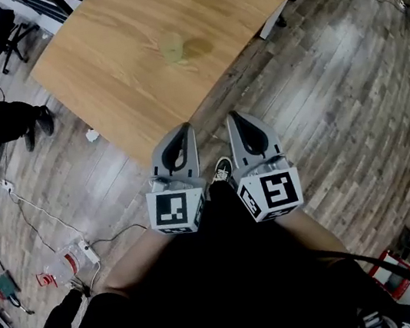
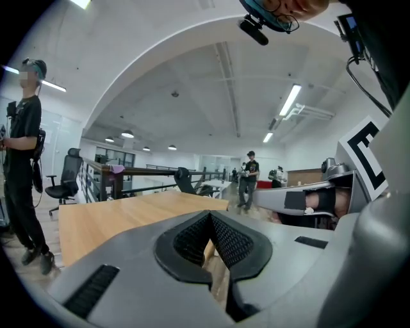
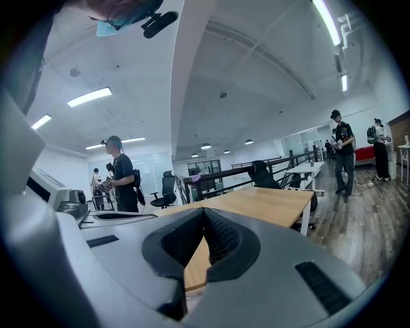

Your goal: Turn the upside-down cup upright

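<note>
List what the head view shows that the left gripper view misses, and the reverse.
Only the head view shows the cup standing on the table, and the person's shoe on the floor. Only the left gripper view shows the ceiling lights and the railing beyond the table. Both show the wooden table, the left gripper with its jaws together and empty, and the right gripper beside it.

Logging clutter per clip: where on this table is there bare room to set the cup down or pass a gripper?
Only the cup stands on the table, near its middle. Bare wood lies all round it, right down to the near corner by the left gripper and right gripper. Clutter is on the floor at left: cables.
</note>
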{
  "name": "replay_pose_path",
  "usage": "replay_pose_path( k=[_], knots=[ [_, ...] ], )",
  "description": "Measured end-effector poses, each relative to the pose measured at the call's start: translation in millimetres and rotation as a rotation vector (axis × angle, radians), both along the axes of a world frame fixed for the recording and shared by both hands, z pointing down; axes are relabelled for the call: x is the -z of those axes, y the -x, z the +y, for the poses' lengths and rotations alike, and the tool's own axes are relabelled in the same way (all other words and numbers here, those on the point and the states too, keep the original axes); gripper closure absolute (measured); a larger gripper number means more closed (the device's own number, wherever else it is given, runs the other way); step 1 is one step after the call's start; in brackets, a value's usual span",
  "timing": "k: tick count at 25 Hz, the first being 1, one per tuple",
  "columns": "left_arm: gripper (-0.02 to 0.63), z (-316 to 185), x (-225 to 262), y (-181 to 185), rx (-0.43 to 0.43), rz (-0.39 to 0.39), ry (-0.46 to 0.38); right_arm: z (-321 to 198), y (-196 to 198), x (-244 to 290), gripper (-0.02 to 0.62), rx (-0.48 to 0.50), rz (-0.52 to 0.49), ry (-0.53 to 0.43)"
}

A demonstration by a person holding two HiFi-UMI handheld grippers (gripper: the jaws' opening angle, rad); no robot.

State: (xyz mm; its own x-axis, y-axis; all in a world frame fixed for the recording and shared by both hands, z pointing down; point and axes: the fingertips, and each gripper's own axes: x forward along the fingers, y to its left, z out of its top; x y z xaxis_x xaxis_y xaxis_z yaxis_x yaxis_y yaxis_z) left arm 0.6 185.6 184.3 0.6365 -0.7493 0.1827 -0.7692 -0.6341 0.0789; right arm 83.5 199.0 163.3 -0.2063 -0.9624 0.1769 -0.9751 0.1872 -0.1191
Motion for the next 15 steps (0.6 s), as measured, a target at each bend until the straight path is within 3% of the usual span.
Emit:
replay_pose_path(
  k=[5,15],
  knots=[
    [0.6,-20,-2,-13,0.049,-0.016,-0.003,-17,-25,-7,0.582,0.017,-0.007,0.012],
    [0.6,-75,-17,-9,0.094,-0.03,0.005,-68,-25,-27,0.581,0.059,-0.049,0.051]
  ],
)
